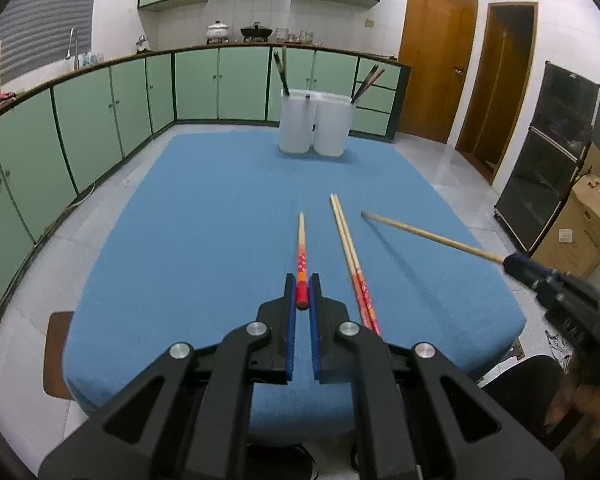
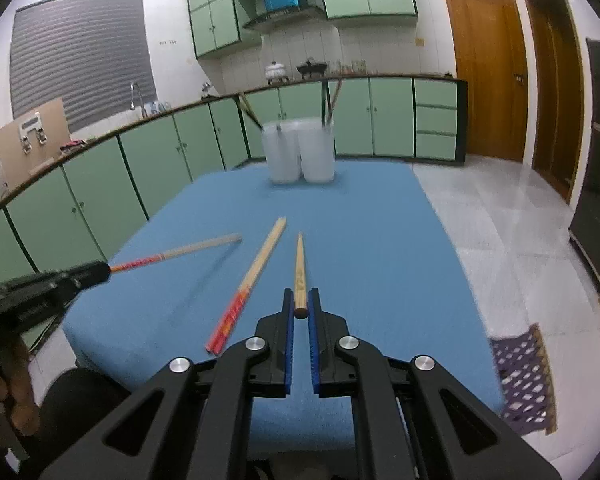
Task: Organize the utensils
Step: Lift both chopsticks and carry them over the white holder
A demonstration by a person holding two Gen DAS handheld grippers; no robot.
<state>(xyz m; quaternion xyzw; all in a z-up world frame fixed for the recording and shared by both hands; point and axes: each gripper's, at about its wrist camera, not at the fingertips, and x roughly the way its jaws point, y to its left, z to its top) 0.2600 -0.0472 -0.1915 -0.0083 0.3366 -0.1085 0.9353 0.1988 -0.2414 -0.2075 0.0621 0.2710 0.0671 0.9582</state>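
My left gripper (image 1: 302,280) is shut on the red end of a red-patterned chopstick (image 1: 301,256) and holds it above the blue table; it also shows at the left of the right wrist view (image 2: 180,251). My right gripper (image 2: 300,296) is shut on a plain wooden chopstick (image 2: 299,268), which shows at the right of the left wrist view (image 1: 428,236). A pair of red-ended chopsticks (image 1: 352,260) lies on the cloth between the two grippers, also in the right wrist view (image 2: 252,276). Two white translucent holders (image 1: 316,126) stand at the table's far edge, each with dark chopsticks inside.
The table wears a blue cloth (image 1: 220,220). Green cabinets (image 1: 100,120) run along the left and back walls. A black cabinet (image 1: 556,152) and a cardboard box (image 1: 584,224) stand at the right. A patterned mat (image 2: 520,376) lies on the floor by the table.
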